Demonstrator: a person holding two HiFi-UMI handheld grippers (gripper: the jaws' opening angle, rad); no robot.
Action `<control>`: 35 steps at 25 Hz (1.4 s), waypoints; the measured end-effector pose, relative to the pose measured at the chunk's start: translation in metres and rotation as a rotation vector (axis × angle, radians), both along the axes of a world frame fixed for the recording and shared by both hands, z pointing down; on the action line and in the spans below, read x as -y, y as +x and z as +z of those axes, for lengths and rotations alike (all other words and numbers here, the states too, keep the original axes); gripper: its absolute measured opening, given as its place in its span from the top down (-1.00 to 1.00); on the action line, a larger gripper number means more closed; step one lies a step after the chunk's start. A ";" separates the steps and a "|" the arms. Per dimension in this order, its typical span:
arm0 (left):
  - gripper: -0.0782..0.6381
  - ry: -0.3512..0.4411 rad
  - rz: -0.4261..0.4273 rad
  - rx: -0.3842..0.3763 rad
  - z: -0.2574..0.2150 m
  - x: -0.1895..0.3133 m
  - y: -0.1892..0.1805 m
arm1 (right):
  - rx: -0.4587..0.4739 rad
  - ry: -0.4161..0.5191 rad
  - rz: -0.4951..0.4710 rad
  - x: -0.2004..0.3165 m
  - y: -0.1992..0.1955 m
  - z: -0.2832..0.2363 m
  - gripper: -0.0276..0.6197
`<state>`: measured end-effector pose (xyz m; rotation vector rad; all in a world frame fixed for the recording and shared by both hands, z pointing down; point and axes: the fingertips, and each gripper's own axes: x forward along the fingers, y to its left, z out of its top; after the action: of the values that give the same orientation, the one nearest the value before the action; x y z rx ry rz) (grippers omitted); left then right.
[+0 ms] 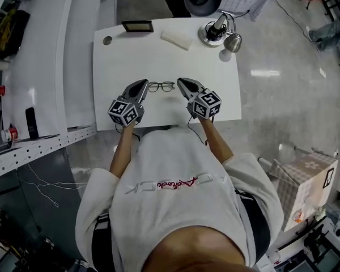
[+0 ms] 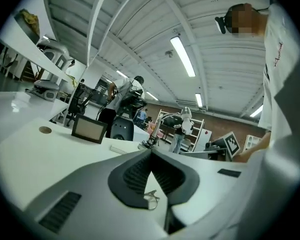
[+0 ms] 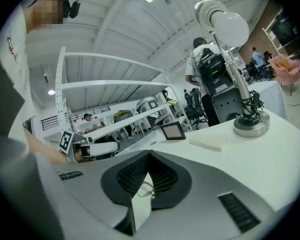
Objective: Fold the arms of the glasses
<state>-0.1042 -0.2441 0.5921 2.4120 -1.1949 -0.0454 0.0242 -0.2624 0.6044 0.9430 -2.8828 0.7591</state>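
White counter (image 1: 158,55) ahead of me, with polished grey floor (image 1: 289,84) from 1 to 4 o'clock. Long white bench (image 1: 39,67) at 9. Desk lamp (image 1: 218,30) at 1, small framed screen (image 1: 137,26) at 11. Cardboard box (image 1: 309,194) at 4. I note strip lights (image 2: 184,56) on a ribbed white ceiling (image 2: 140,34).

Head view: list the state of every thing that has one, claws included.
glasses: resting on the white table between the two claws; arms folded or not, cannot tell.
left claw: jaws shut, tips together by the glasses' end.
right claw: jaws shut, tips together by the other end.
desk lamp: standing; lit or not, cannot tell.
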 end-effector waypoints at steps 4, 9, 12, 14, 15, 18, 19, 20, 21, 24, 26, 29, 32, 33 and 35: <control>0.70 0.003 0.004 0.038 0.004 -0.005 0.007 | -0.046 0.066 -0.032 -0.002 -0.002 -0.004 0.83; 0.70 0.012 0.010 0.044 0.003 -0.008 0.011 | -0.091 0.114 -0.051 -0.005 -0.003 -0.009 0.83; 0.70 0.016 0.017 0.042 0.003 -0.011 0.016 | -0.099 0.123 -0.057 -0.011 -0.002 -0.012 0.83; 0.70 0.026 0.027 0.046 0.001 -0.014 0.017 | -0.101 0.129 -0.057 -0.016 -0.003 -0.014 0.83; 0.70 0.032 0.031 0.048 0.000 -0.016 0.017 | -0.103 0.131 -0.058 -0.019 -0.004 -0.015 0.83; 0.70 0.041 0.035 0.042 0.000 -0.031 0.013 | -0.111 0.137 -0.060 -0.034 -0.011 -0.017 0.83; 0.70 0.042 0.034 0.036 0.000 -0.037 0.012 | -0.114 0.142 -0.059 -0.040 -0.013 -0.018 0.83; 0.70 0.044 0.033 0.032 -0.001 -0.044 0.010 | -0.117 0.147 -0.058 -0.047 -0.015 -0.019 0.83; 0.70 0.044 0.032 0.029 -0.001 -0.053 0.007 | -0.120 0.152 -0.057 -0.055 -0.018 -0.020 0.83; 0.70 0.044 0.033 0.029 -0.001 -0.081 0.001 | -0.127 0.157 -0.050 -0.085 -0.025 -0.021 0.83; 0.70 0.049 0.037 0.033 0.000 -0.098 -0.004 | -0.130 0.161 -0.039 -0.103 -0.030 -0.020 0.83; 0.70 0.055 0.046 0.034 0.002 -0.125 -0.011 | -0.132 0.169 -0.019 -0.132 -0.037 -0.019 0.83; 0.70 0.057 0.063 0.044 0.004 -0.156 -0.014 | -0.140 0.175 -0.012 -0.164 -0.042 -0.017 0.83; 0.70 0.059 0.070 0.046 0.005 -0.165 -0.015 | -0.142 0.177 -0.009 -0.173 -0.043 -0.016 0.83; 0.70 0.067 0.081 0.046 0.004 -0.181 -0.015 | -0.145 0.186 0.001 -0.189 -0.044 -0.018 0.83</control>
<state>-0.1195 -0.0630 0.5960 2.5300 -1.1310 -0.0049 -0.0202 -0.0733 0.5869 0.9707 -2.8618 0.4088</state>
